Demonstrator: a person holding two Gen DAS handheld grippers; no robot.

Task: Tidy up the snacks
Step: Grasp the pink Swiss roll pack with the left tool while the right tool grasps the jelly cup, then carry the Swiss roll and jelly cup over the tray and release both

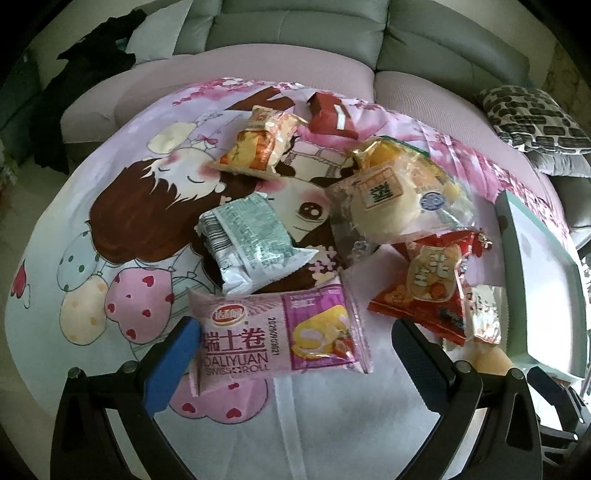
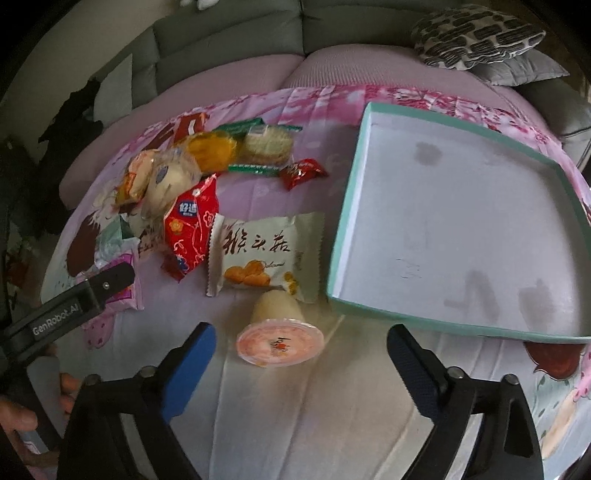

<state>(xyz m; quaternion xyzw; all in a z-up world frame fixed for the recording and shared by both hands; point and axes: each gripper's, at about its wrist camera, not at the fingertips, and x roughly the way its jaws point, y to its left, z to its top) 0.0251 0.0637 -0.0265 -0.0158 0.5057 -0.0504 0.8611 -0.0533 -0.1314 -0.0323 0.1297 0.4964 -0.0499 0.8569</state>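
Observation:
Several snack packets lie on a cartoon-print cloth. In the left wrist view, my left gripper (image 1: 295, 343) is open, its fingers either side of a pink Swiss roll packet (image 1: 273, 332). Beyond lie a silver-green packet (image 1: 251, 240), a yellow packet (image 1: 258, 144), a clear bun packet (image 1: 399, 199) and a red packet (image 1: 432, 284). In the right wrist view, my right gripper (image 2: 301, 350) is open around a jelly cup (image 2: 279, 328) lying on its side. A white biscuit packet (image 2: 262, 254) lies just beyond it. The empty teal-rimmed tray (image 2: 369, 155) is to the right.
The left gripper's body (image 2: 74, 299) shows at the left of the right wrist view. A grey sofa (image 1: 295, 29) runs behind the table, with a patterned cushion (image 2: 476, 33) at the right. Dark clothing (image 1: 92, 74) lies at the far left.

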